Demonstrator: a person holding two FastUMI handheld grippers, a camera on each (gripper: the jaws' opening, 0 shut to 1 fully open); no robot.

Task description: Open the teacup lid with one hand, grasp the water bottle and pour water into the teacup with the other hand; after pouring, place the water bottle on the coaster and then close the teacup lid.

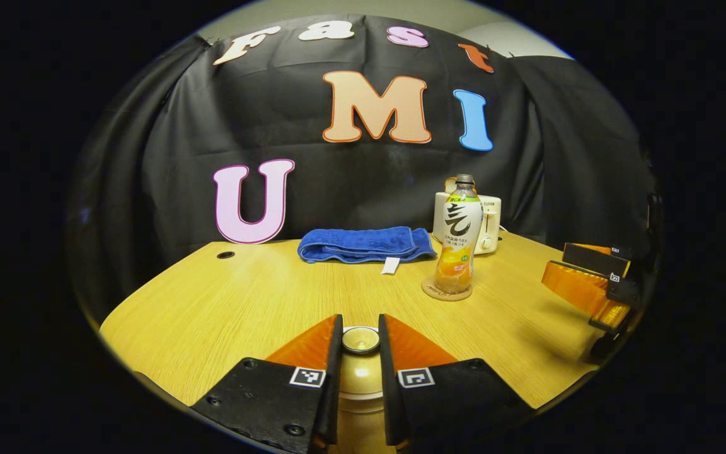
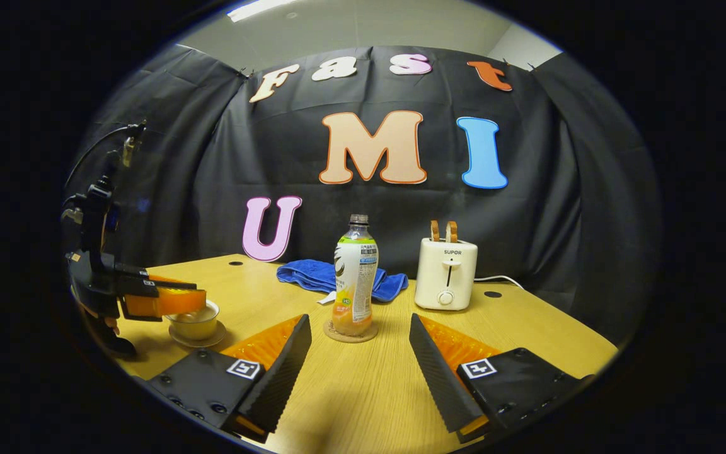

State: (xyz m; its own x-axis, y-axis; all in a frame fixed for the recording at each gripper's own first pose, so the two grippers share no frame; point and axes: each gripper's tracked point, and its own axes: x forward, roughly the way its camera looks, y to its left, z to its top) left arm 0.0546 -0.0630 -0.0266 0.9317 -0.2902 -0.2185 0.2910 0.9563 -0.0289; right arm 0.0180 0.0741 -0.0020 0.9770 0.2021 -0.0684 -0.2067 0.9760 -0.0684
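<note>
Near the desk's [image 1: 224,315] front edge, the left tool [image 1: 360,334] is clamping the lid knob [image 1: 360,339] and should be lowering straight onto the teacup [image 2: 194,320], while the right tool [image 2: 360,343] is idling, spread apart.

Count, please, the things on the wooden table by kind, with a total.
Clear plastic water bottle with orange drink: 1
Round cork coaster: 1
Cream lidded teacup on saucer: 1
Folded blue towel: 1
White toaster: 1
Total: 5
</note>
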